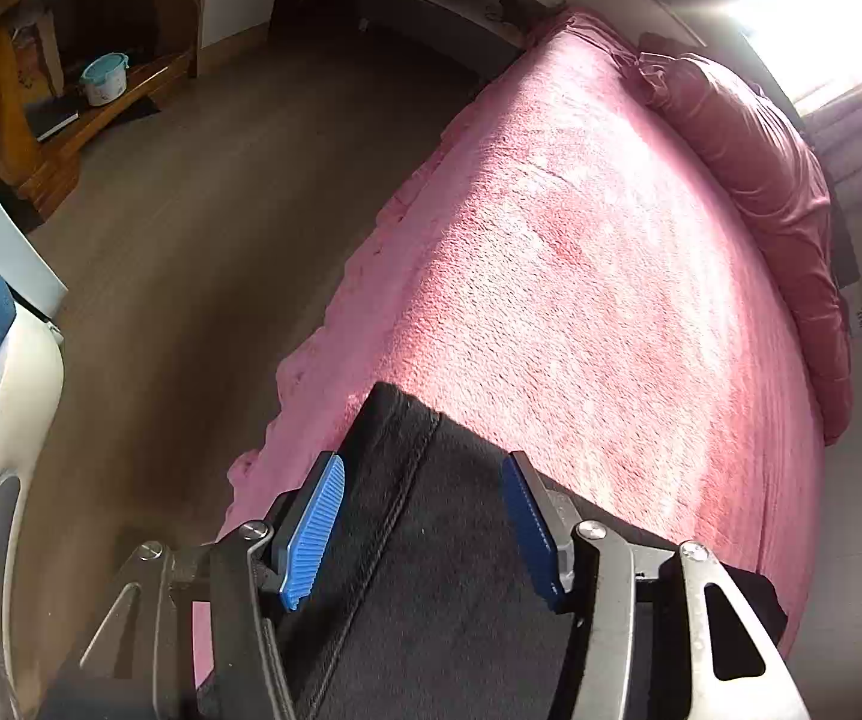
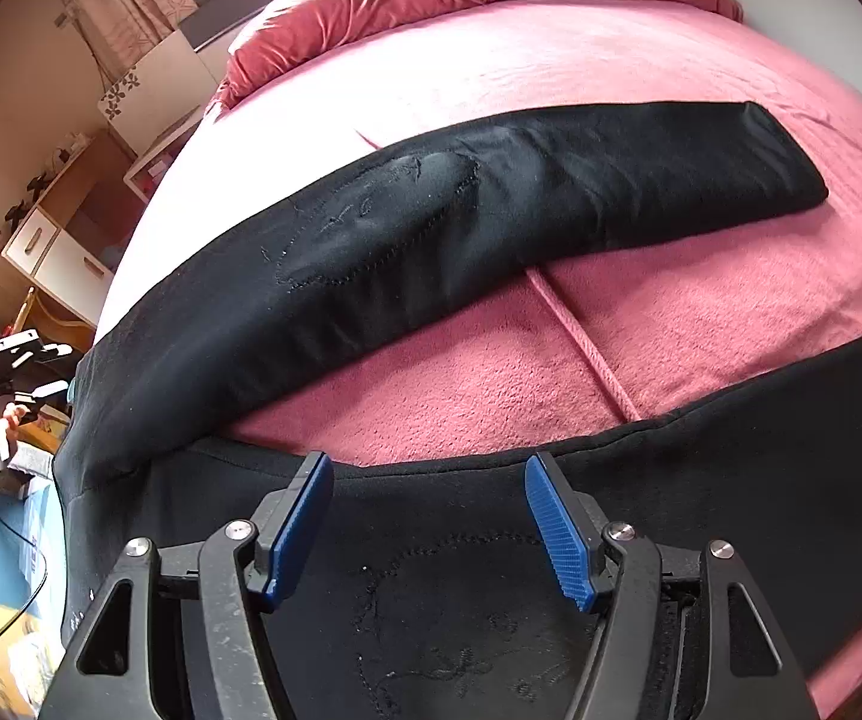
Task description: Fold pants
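Observation:
Black pants (image 2: pixel 491 204) lie spread on a pink bed cover (image 2: pixel 701 300), legs apart in a V. The far leg runs to the upper right, the near leg (image 2: pixel 761 420) runs along the bottom. Stitched patches show on both legs. My right gripper (image 2: pixel 428 480) is open, hovering over the near leg close to its upper edge, holding nothing. In the left wrist view my left gripper (image 1: pixel 425 480) is open above one end of a pant leg (image 1: pixel 431 570) near the bed's edge, with a seam running between the fingers.
A rumpled dark pink duvet (image 1: pixel 761 180) lies along the far side of the bed. The wooden floor (image 1: pixel 191 240) is to the left of the bed. Wooden shelves (image 1: pixel 71 90) and a white cabinet (image 2: pixel 59 252) stand by the walls.

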### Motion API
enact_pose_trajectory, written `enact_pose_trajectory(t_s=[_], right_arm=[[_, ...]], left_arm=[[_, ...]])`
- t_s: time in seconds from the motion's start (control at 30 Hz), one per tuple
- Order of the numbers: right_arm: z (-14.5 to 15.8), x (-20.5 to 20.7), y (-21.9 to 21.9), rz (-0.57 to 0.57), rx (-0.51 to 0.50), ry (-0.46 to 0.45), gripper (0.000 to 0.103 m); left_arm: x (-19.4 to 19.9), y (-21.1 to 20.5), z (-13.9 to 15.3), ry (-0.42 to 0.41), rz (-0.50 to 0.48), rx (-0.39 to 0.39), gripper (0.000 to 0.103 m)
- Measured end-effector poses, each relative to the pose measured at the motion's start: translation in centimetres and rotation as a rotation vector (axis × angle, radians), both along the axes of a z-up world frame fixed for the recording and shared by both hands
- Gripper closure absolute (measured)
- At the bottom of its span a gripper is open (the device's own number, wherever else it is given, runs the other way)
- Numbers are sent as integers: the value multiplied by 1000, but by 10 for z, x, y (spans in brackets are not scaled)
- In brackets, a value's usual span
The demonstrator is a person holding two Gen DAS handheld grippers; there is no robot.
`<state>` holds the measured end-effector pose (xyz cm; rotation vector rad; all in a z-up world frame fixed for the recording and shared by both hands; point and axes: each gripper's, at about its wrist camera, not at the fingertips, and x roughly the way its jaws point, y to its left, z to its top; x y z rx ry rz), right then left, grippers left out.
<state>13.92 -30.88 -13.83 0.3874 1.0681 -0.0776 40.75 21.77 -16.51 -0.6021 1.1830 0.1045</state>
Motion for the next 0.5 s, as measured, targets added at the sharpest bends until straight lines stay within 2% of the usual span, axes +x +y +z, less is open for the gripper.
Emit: enact_pose_trajectory(t_s=[0.17,0.23,0.3,0.37,0.43,0.5], right_arm=[[-4,5,-1,-20,-4,14,36],[-5,3,-7,-29,-4,16,36],[-5,3,-10,-36,-4,19,36],[-6,2,-11,-39,-10,21,36],[-8,2,-13,-47,0,27,36],[-10,1,-18,-56,16,26,36]], left_arm=[[20,-11,-20,67,-31,50,48],[22,-13,-25,75,-29,64,51],[23,-17,-26,65,-35,106,64],[19,-19,-22,31,-53,125,85],[10,-24,-10,-25,-71,139,91],[-2,-29,7,-94,-76,160,91]])
